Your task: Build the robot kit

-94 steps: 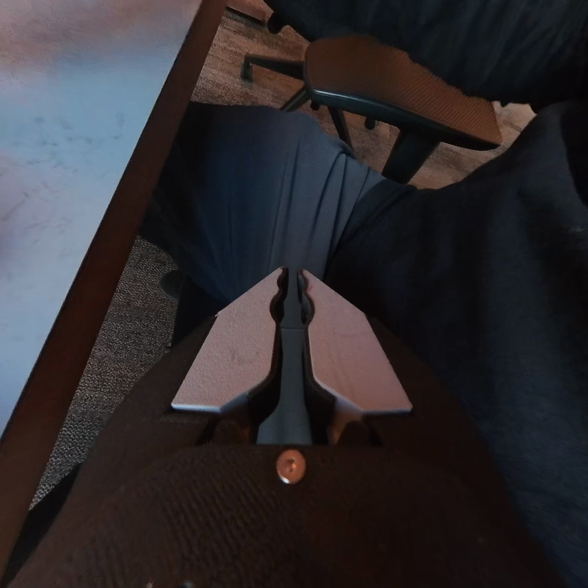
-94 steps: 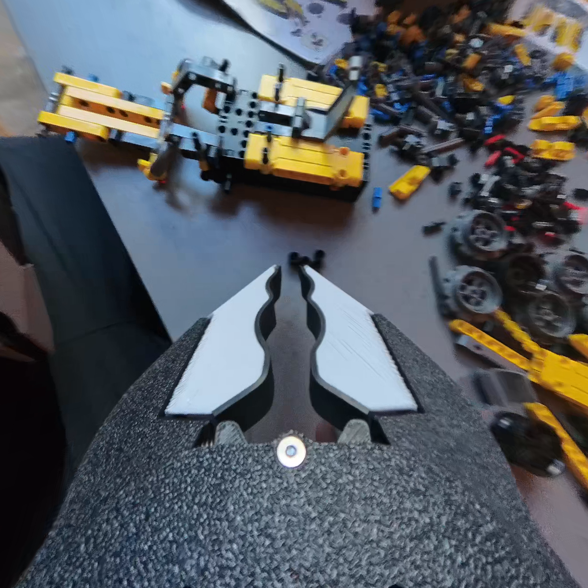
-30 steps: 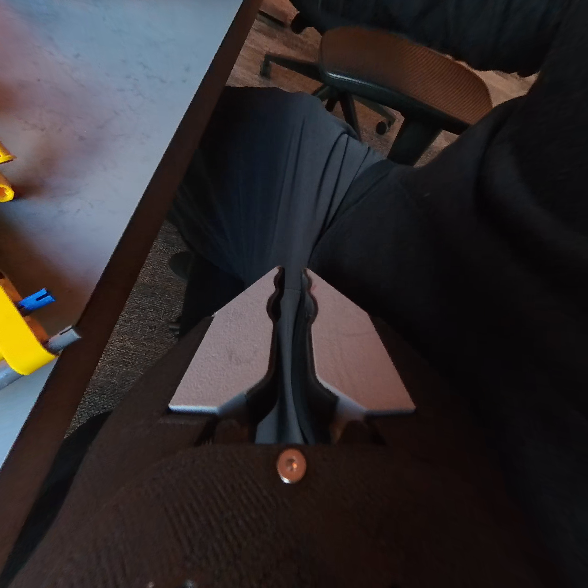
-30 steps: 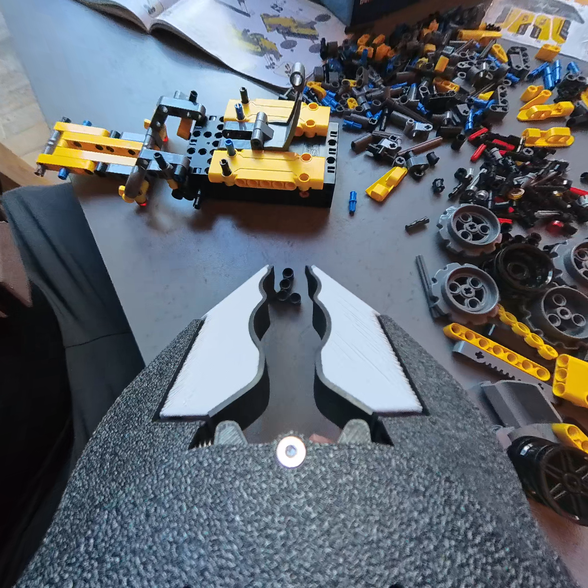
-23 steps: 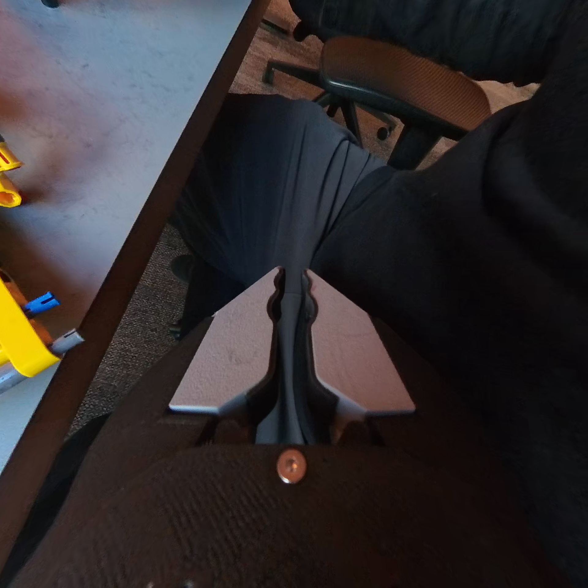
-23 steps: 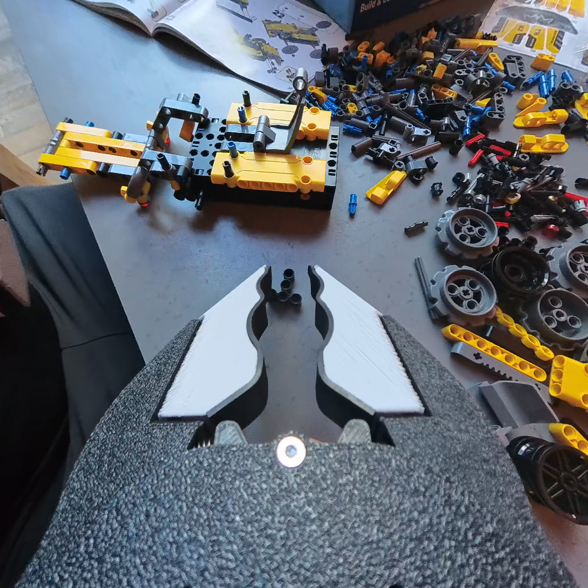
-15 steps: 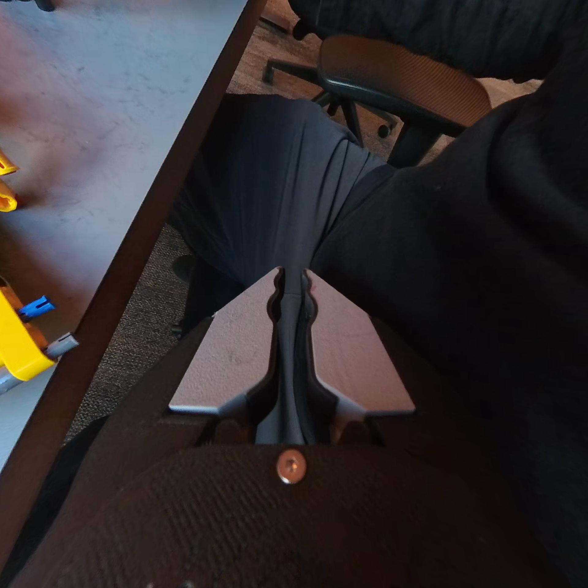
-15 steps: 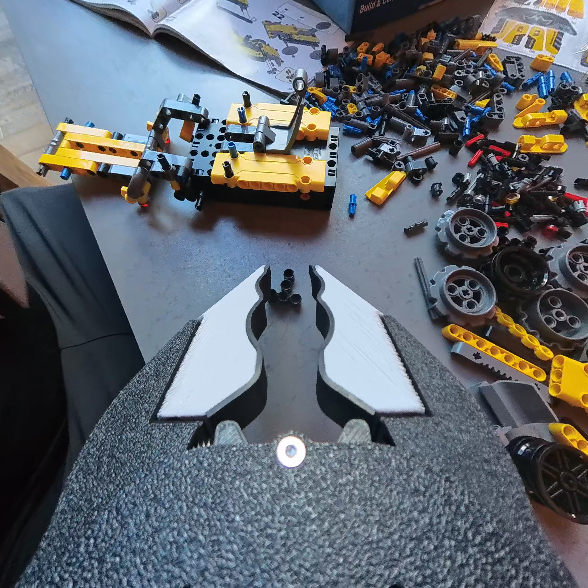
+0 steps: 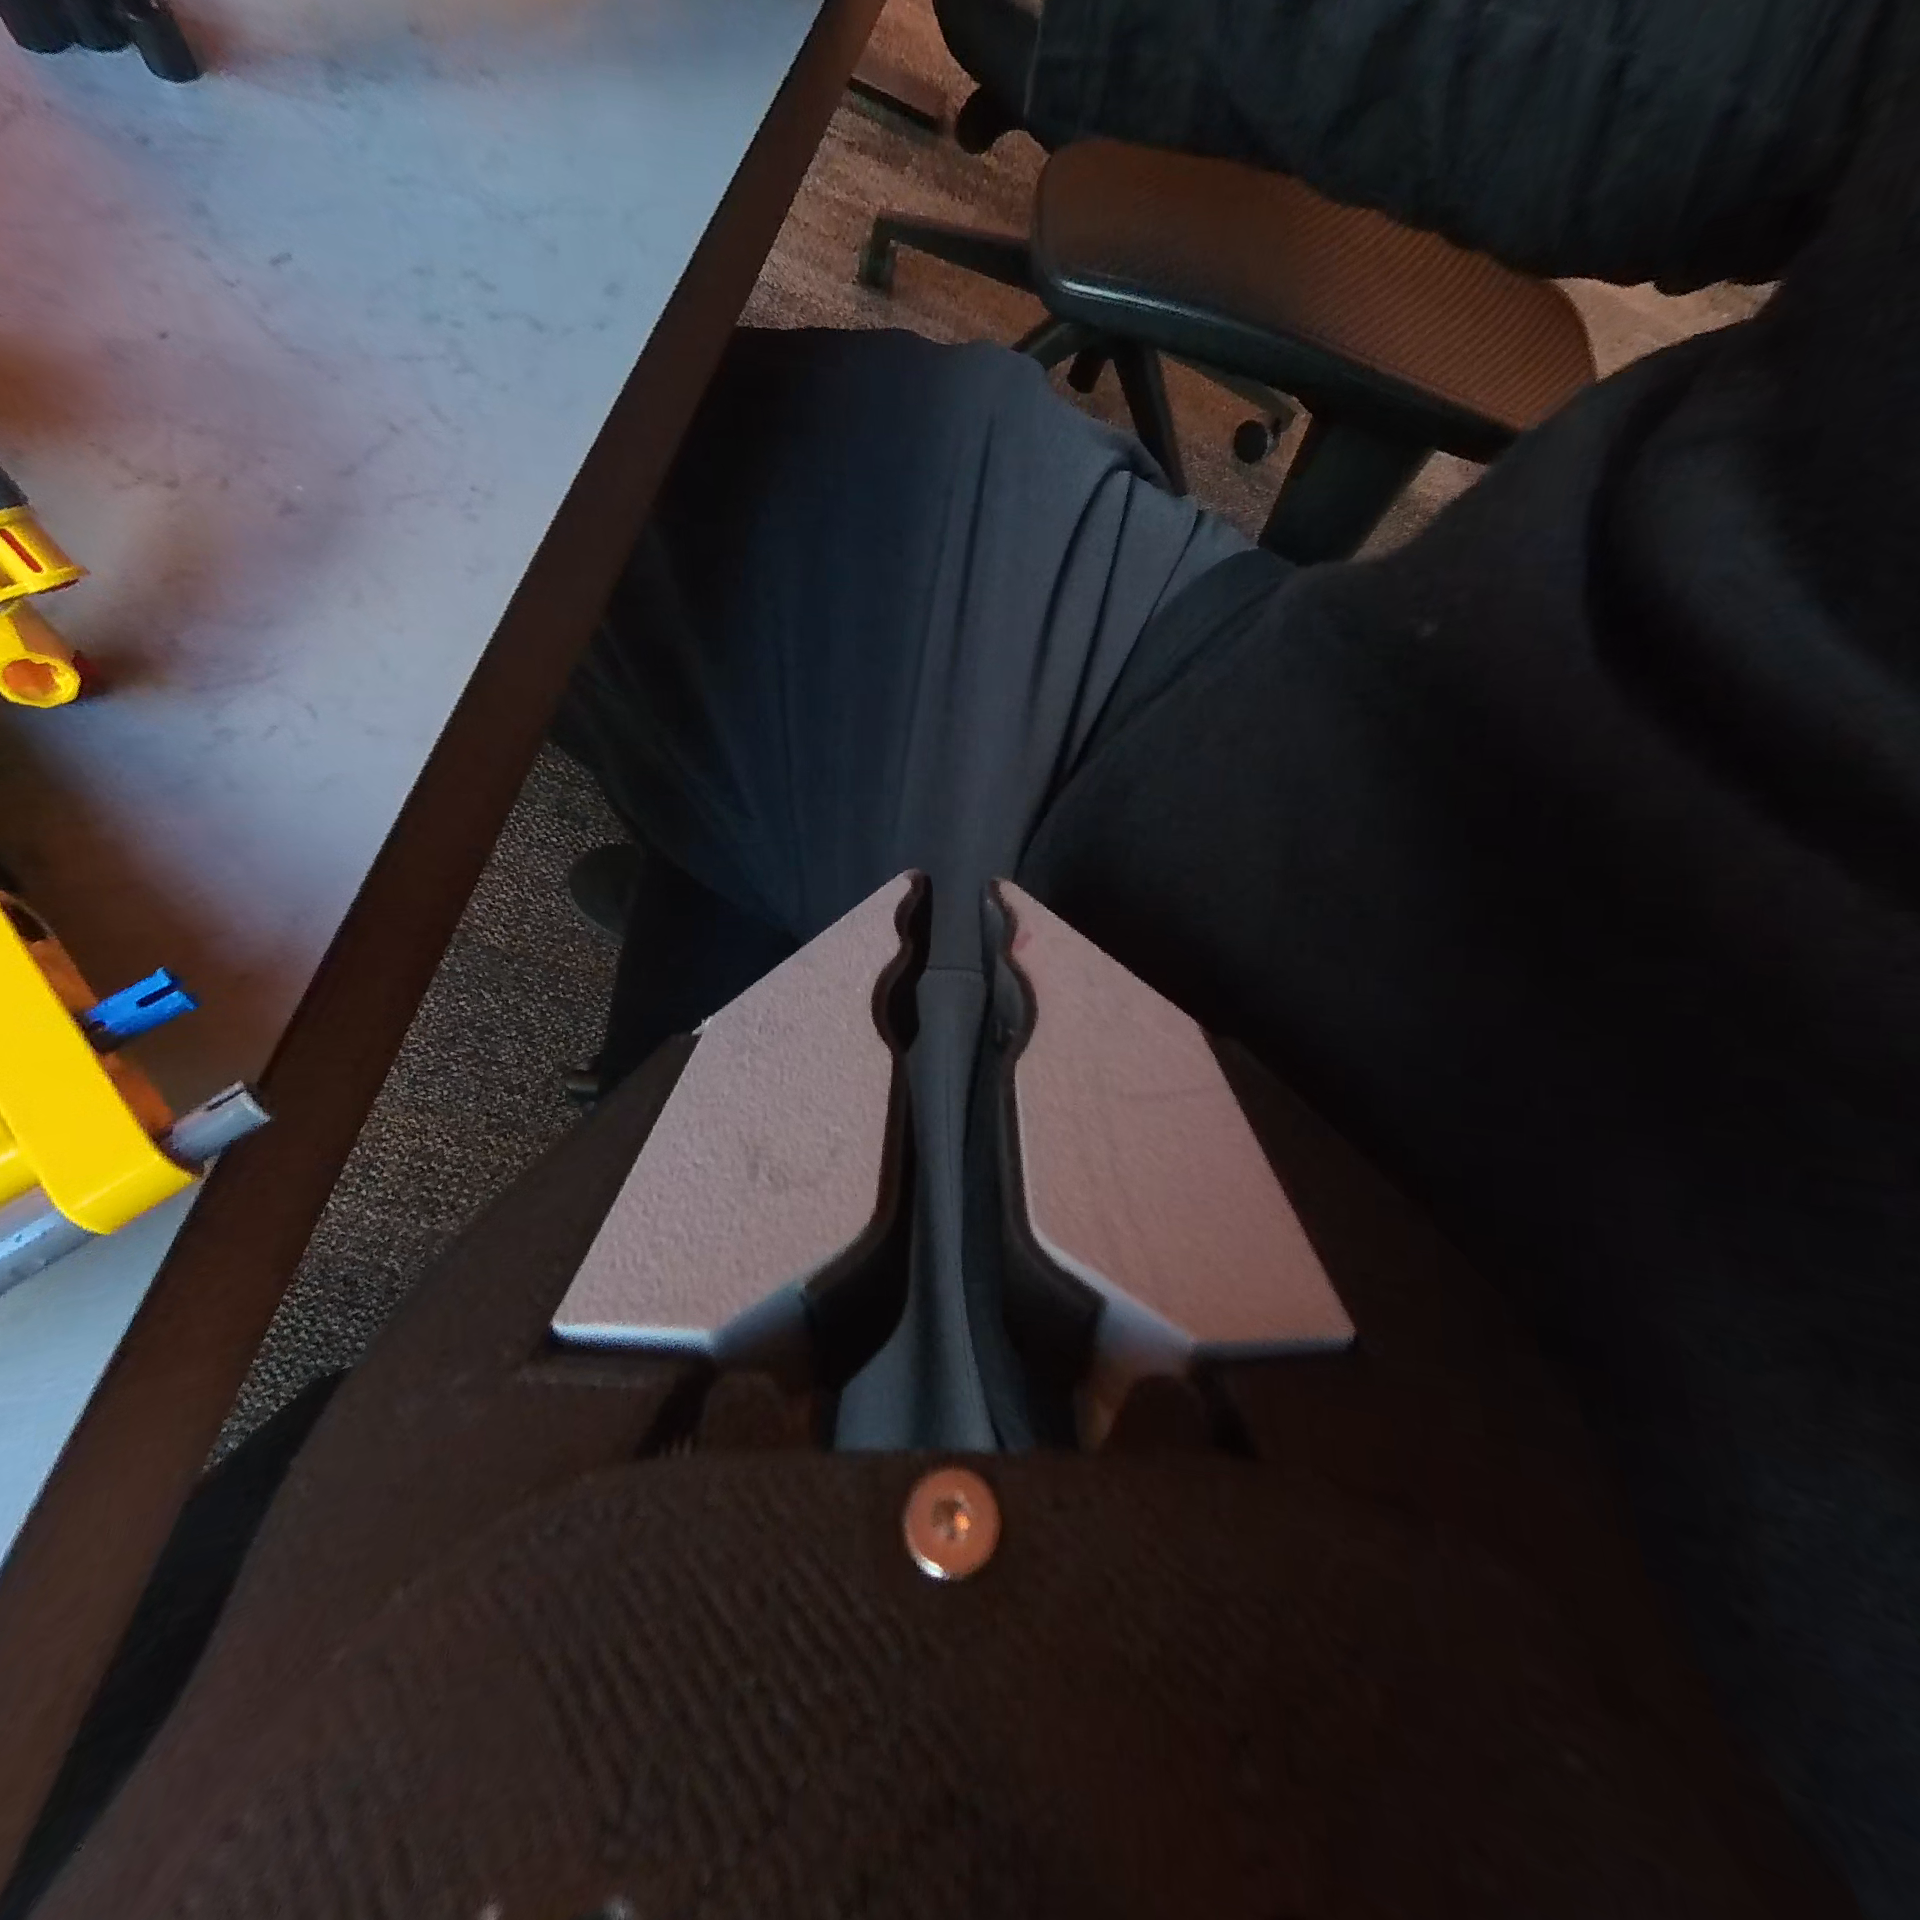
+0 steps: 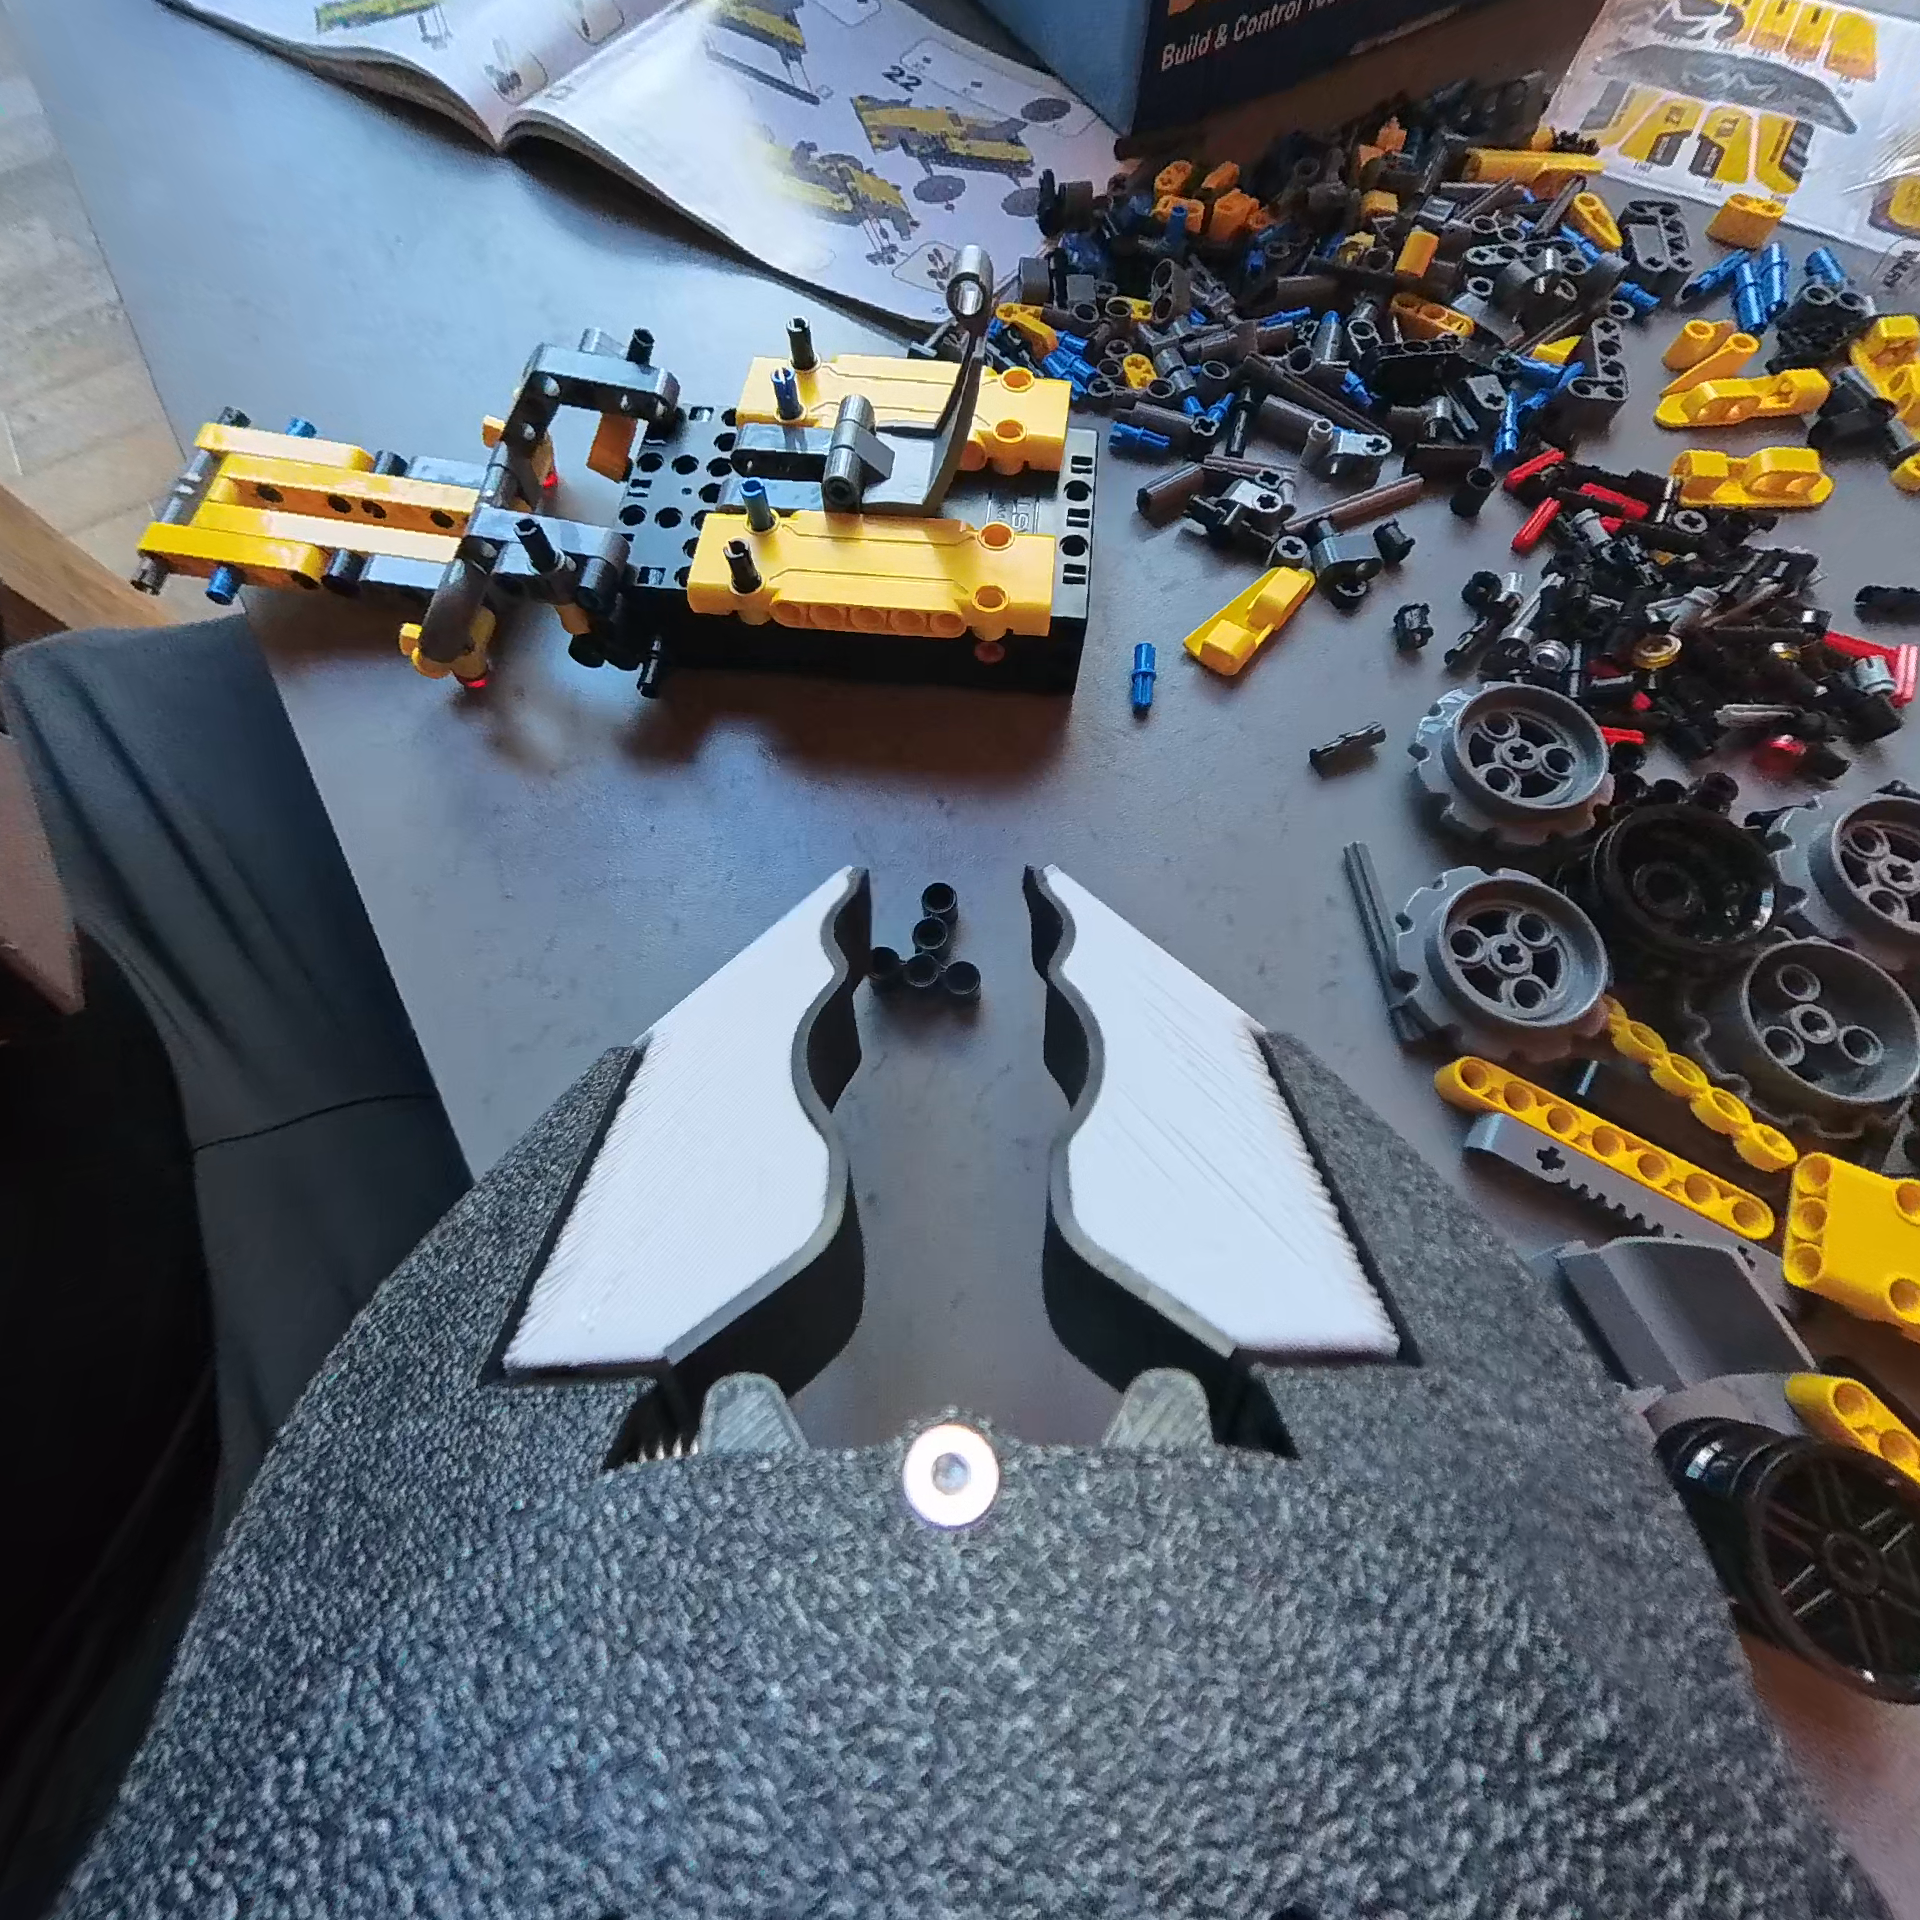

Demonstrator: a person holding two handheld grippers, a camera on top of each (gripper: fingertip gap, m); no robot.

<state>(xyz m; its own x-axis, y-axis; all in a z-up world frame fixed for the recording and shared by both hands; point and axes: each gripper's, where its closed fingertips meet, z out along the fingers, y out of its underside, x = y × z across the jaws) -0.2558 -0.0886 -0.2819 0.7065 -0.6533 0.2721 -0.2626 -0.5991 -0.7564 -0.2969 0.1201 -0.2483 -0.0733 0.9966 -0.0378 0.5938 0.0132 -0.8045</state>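
Observation:
My right gripper (image 10: 945, 883) is open and low over the dark table (image 10: 520, 831). A small black connector piece (image 10: 925, 956) lies on the table between its white fingers (image 10: 727, 1143), touching neither. A partly built yellow and black model (image 10: 790, 520) lies farther ahead. My left gripper (image 9: 956, 888) is off the table's edge (image 9: 520, 675), pointing down at a person's dark trouser leg (image 9: 883, 644). Its jaws are almost together with nothing between them. One end of the yellow model (image 9: 62, 1122) shows at the left of that view.
A pile of small black, blue and yellow parts (image 10: 1455, 343) and several grey wheels (image 10: 1507, 758) cover the table's right side. An open instruction booklet (image 10: 727, 135) and a box (image 10: 1299, 52) lie at the back. An office chair (image 9: 1299, 281) stands beyond the leg. The tips of one gripper are about 20 cm away from the tips of the other.
My right gripper has opened wider and come forward, so the black connector piece now sits between its fingers. My left gripper has stayed shut and only shifted slightly.

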